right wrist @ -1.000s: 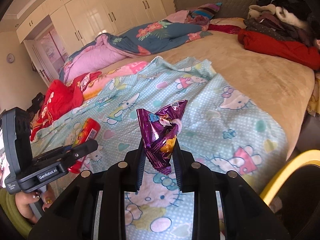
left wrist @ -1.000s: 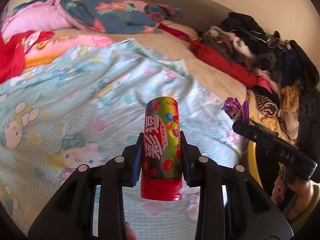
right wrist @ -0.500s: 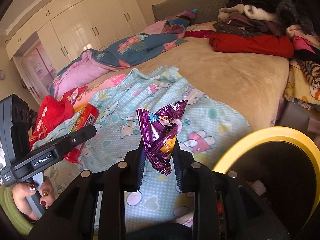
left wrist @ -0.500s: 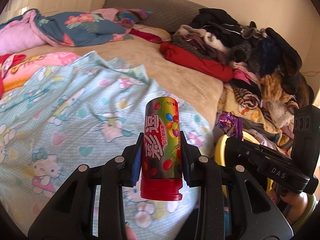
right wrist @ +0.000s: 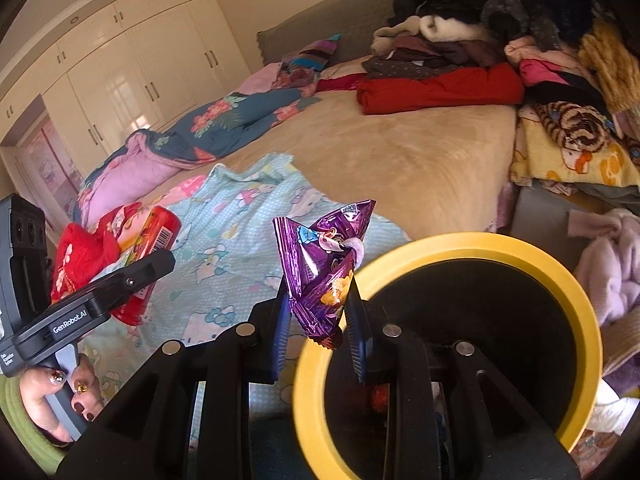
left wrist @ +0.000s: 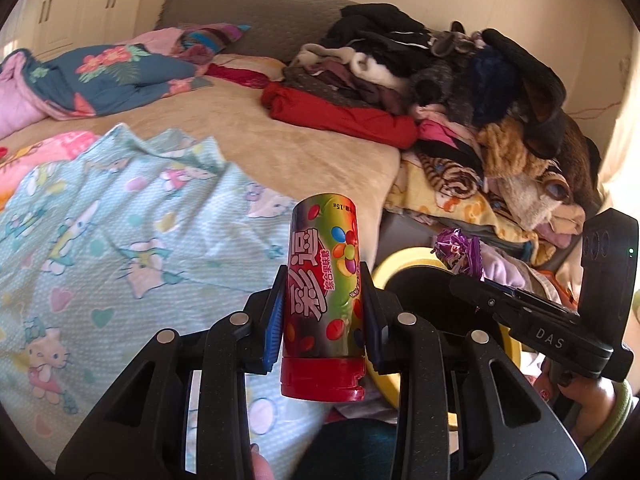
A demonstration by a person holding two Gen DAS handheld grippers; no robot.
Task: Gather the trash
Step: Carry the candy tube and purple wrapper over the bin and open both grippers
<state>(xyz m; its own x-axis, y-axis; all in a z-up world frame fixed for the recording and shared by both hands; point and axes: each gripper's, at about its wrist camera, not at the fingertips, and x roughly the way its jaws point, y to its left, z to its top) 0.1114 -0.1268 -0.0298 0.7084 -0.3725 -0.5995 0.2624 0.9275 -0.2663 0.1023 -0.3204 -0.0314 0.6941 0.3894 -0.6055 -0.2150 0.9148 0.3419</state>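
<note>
"DAS" stands on the right gripper (left wrist: 476, 292); "GenRobot.AI" stands on the left gripper (right wrist: 160, 264).

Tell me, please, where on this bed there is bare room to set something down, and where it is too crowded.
Bare room: the tan bedspread between the cartoon-print sheet, the folded red garment and the floral quilt. The flat part of that sheet is also free. Crowded: the clothes pile along the far side.

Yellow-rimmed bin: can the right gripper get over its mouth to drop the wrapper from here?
Probably yes. The right gripper, shut on the purple wrapper, sits right at the yellow-rimmed bin, whose mouth looks open and unobstructed.
</note>
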